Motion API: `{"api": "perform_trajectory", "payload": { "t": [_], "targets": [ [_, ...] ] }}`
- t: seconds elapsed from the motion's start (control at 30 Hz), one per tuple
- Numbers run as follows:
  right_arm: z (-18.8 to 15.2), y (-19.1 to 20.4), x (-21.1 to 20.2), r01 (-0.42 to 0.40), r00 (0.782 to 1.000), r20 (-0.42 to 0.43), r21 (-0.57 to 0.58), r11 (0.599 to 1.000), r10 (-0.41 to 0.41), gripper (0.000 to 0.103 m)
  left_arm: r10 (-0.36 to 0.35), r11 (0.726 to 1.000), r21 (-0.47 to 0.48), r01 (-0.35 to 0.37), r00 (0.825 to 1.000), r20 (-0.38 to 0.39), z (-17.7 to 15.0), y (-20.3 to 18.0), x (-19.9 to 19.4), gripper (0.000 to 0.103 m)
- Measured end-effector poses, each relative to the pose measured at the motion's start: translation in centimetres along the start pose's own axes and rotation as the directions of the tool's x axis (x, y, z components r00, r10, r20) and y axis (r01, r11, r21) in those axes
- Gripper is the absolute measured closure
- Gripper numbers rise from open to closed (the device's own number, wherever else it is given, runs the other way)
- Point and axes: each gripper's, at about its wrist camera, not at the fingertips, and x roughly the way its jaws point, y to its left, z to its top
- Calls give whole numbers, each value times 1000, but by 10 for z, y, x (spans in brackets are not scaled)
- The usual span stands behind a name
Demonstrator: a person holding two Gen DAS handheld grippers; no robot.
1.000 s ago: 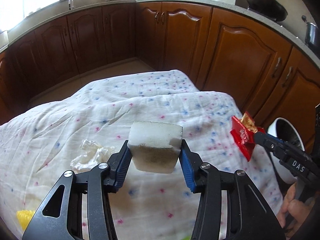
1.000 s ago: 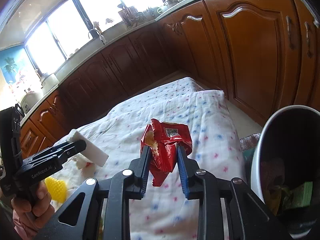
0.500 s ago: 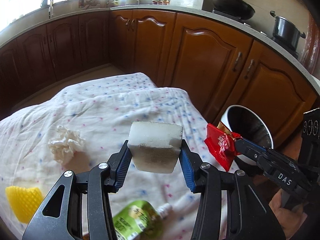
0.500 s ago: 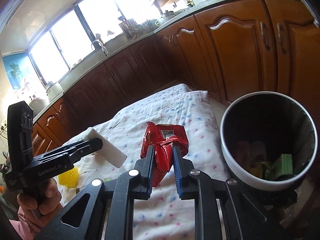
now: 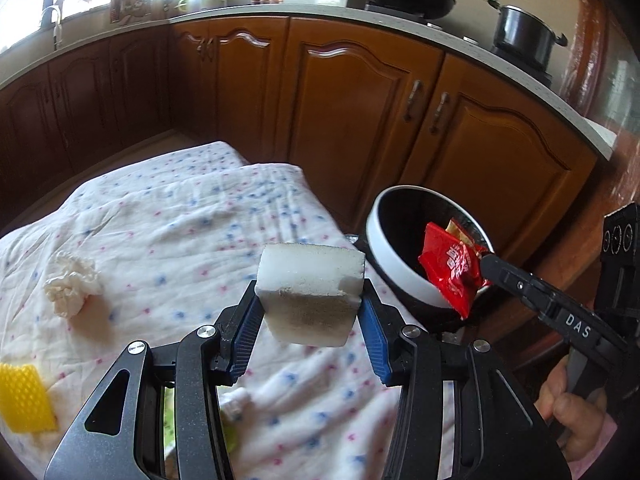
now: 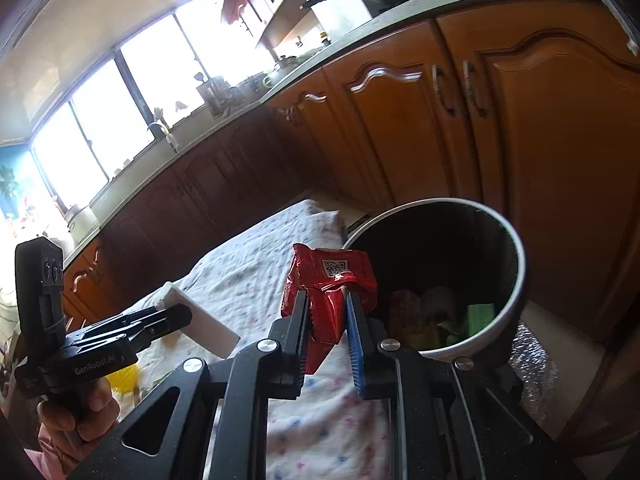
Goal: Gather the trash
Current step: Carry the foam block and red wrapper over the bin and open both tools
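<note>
Inside the bin [image 6: 516,280], seen only from the right claw [image 6: 328,320] gripping the red wrapper [image 6: 332,280], lies trash.

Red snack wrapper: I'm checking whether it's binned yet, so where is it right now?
In the right wrist view the red snack wrapper is pinched in the right claw, held beside the white trash bin's near rim, not yet dropped inside.
</note>
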Motion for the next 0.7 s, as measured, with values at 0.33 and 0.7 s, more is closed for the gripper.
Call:
{"api": "perform_trajectory", "payload": {
  "t": [0.33,0.7],
  "targets": [
    [8,-37,-15,65,997,34,44,997,-67,85,-51,994,99,53,998,-27,16,-53,23,57],
    [13,-65,4,98,995,3,61,993,-98,85,-79,985,151,85,996,-47,42,-100,59,57]
  ]
}}
